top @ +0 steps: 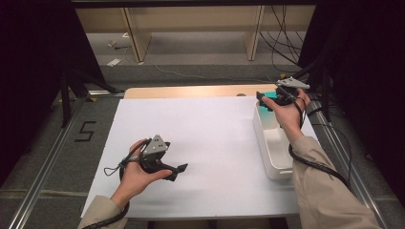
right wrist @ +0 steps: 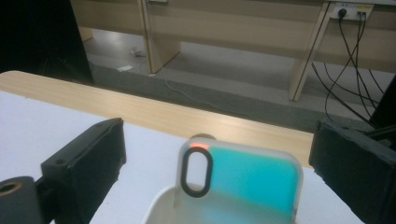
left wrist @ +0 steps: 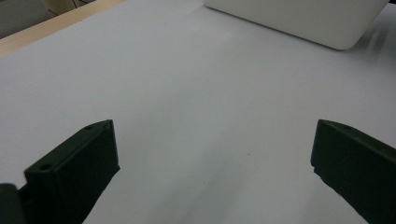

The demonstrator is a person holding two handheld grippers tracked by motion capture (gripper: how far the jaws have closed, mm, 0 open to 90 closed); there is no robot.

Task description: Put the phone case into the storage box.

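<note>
Your right gripper (right wrist: 219, 154) hangs with its jaws spread wide at the far end of the white bin (top: 273, 143). The teal board (right wrist: 243, 179) stands upright inside the bin, between the jaws but touching neither. Your left gripper (left wrist: 212, 158) rests wide apart over the bare white sheet (top: 205, 143), well clear of the bin. A "5" (top: 85, 131) marks the floor.

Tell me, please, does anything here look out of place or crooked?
Only one thing stands out: a teal board stands on its edge in the far end of the white tub, sticking up over the rim instead of lying flat. The right tool hangs open by it. No spill or damage shows.
</note>
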